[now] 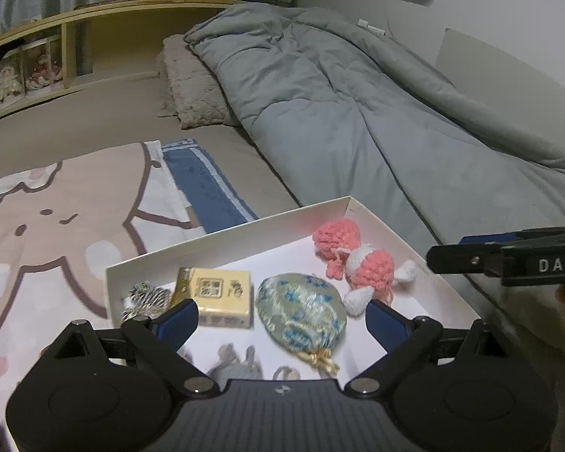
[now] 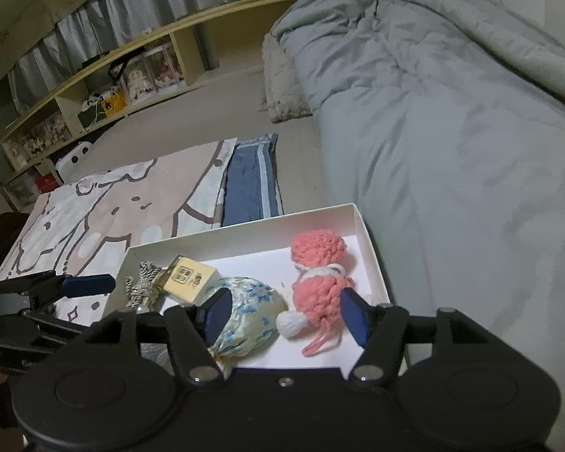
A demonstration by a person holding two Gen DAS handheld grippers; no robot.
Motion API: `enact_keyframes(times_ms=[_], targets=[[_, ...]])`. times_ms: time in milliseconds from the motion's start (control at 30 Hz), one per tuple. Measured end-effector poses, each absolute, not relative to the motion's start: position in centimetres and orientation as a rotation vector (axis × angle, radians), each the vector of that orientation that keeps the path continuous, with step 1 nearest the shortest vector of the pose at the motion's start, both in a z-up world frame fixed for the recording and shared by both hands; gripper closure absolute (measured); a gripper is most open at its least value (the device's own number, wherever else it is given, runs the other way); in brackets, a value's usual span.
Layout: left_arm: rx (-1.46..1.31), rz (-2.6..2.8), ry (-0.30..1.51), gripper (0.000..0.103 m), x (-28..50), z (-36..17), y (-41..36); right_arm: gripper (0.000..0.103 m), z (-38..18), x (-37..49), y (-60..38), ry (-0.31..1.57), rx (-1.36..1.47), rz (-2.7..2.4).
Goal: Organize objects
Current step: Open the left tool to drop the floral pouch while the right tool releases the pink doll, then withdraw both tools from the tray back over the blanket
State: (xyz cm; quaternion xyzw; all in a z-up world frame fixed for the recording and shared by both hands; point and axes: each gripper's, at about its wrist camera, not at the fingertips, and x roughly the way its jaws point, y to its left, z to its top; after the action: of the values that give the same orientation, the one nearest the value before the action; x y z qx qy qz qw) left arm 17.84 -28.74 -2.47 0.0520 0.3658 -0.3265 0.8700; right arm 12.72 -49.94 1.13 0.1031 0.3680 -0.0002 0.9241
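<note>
1. The left gripper (image 1: 282, 314) hovers low over the white box (image 1: 226, 233), jaws spread wide, holding nothing.
2. In the box lie a cream tag (image 1: 224, 295), a brocade pouch (image 1: 301, 310) and a pink crochet toy (image 1: 358, 260).
3. The right gripper (image 2: 282, 310) hangs over the toy, jaws wide apart, gripping nothing.

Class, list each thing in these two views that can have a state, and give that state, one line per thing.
Box: lidless, holding the items.
Pouch: tied shut, lying in box.
Pink toy: lying in box.
Left tongs: open, empty.
Right tongs: open, empty.
Duvet: rumpled.
</note>
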Motion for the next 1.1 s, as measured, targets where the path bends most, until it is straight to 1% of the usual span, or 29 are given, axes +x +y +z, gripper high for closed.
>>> enact_keyframes(times_ms=[100,167,333,600,767,933,1100], targets=[[0.104,-0.684,0.759,0.008,17.0,-1.8,-27.7,0.033,1.7,11.4,-49.3,0.741,0.207,-0.017],[0.099,-0.687,0.756,0.008,16.5,-1.4,-27.1,0.027,2.0,10.5,-48.8,0.73,0.202,-0.038],[0.106,-0.687,0.739,0.008,15.1,-0.1,-25.4,0.022,2.6,8.3,-47.7,0.714,0.192,-0.062],[0.08,-0.671,0.728,0.0,13.5,1.5,-22.2,0.012,3.9,5.1,-45.7,0.681,0.184,-0.082],[0.082,-0.671,0.723,0.0,12.5,2.1,-20.6,0.004,4.4,3.4,-44.2,0.67,0.177,-0.097],[0.076,-0.681,0.714,0.0,11.6,2.6,-18.9,0.0,4.1,2.3,-43.1,0.681,0.179,-0.134],[0.082,-0.673,0.701,0.0,11.1,3.0,-17.5,0.0,3.9,1.6,-42.2,0.682,0.183,-0.163]])
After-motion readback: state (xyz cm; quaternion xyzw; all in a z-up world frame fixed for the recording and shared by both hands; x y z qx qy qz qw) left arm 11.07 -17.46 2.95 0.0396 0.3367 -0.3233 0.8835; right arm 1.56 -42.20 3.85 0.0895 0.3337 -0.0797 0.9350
